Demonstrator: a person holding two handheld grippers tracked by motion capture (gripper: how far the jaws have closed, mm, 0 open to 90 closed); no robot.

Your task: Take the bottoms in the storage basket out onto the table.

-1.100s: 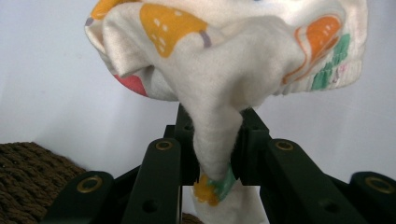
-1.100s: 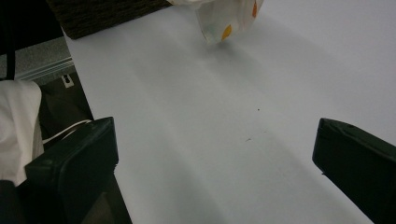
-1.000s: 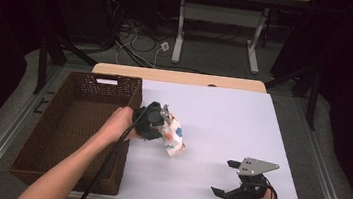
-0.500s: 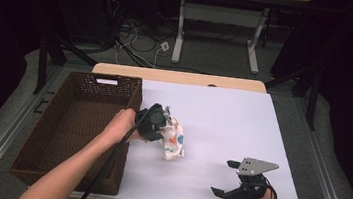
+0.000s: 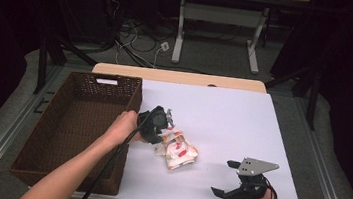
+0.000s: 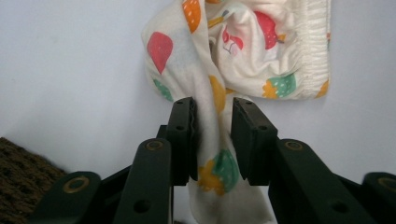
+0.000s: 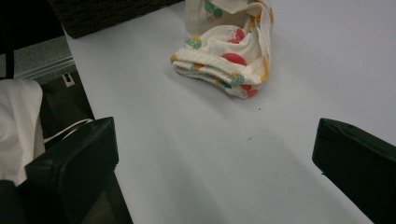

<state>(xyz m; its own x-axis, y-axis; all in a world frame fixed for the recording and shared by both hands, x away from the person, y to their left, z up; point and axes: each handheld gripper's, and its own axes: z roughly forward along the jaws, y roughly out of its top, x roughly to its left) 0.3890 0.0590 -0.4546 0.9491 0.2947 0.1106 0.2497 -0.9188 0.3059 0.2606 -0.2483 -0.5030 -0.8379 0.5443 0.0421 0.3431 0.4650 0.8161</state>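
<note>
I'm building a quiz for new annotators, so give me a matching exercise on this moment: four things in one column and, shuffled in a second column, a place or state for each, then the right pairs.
Things
1. left gripper
2. right gripper
3. brown woven wicker basket
4. cream cloth printed with coloured fruit

Places or states
A. sits at the table's left side
B. jaws spread wide, nothing between them, near the table's front right
C. lies bunched on the white tabletop, one end pinched
D. jaws closed on a fold of fabric

Pairs: 1-D, 2-B, 3-A, 4-C
</note>
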